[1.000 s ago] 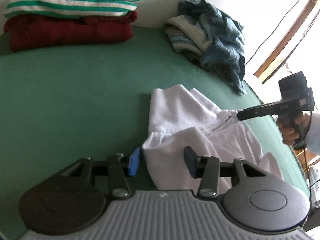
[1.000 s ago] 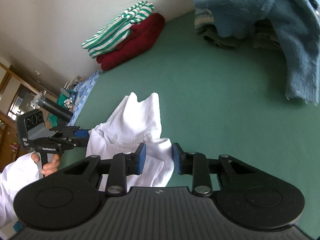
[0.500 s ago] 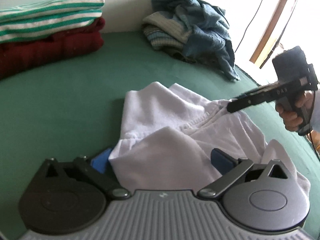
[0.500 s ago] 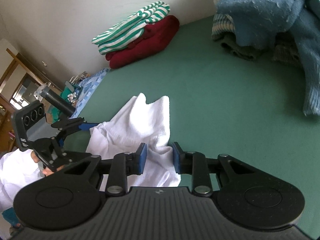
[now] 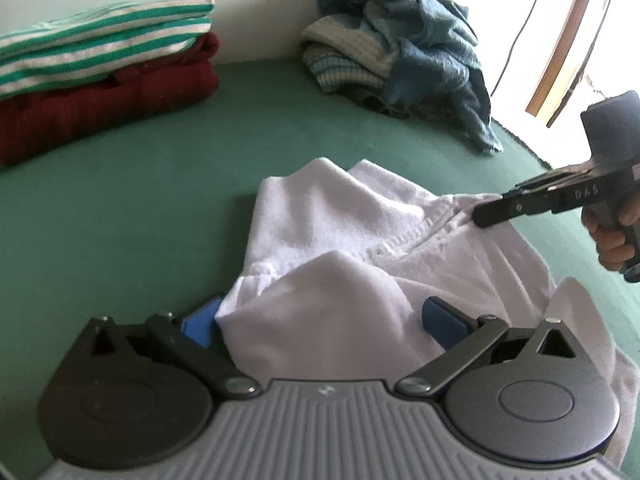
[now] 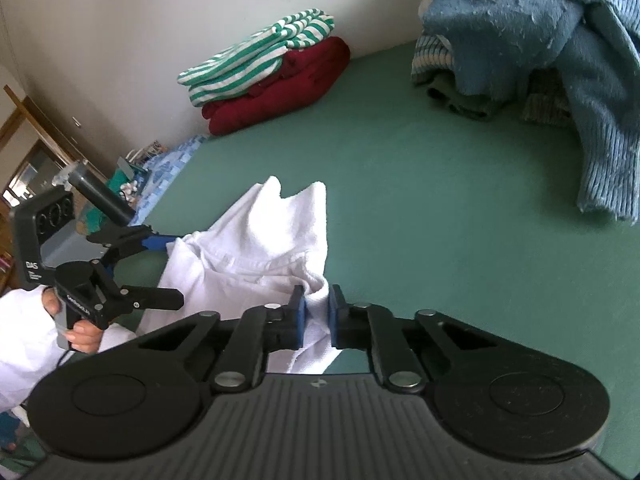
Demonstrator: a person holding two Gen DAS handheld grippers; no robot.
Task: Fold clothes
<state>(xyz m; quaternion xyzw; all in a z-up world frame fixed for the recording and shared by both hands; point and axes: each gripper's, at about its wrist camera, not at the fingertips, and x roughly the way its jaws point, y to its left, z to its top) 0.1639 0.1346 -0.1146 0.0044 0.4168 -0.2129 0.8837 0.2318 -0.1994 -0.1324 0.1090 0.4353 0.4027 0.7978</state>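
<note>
One white garment point(image 5: 352, 264) lies crumpled on the green surface point(image 5: 160, 208) I am working over, and I take it as my landmark. On its right-hand side my right gripper point(image 6: 316, 314) has its blue pads point(image 6: 299, 312) pinched narrow on a bunched fold of the white cloth, which is squeezed between them; from the left wrist camera I see the same tool point(image 5: 478, 218) biting the cloth by a stitched seam, with the hand point(image 5: 612, 240) behind it. On the garment's near side my left gripper point(image 5: 324, 322) is spread wide, one blue pad point(image 5: 200, 324) at the cloth's left edge and the other against its right flank, with a soft hump of fabric rising between them; I cannot tell whether the pads press the cloth or merely sit beside it. The right wrist camera shows that tool point(image 6: 160, 266) with its two fingers well apart at the garment's left edge. Beyond the garment, well apart from it and against the pale wall, a folded green-and-white striped top point(image 5: 100, 52) rests on a folded dark red garment point(image 5: 104, 108). Beyond it to the right is a loose heap of blue knitwear point(image 5: 400, 64), one piece trailing down onto the green surface.
</note>
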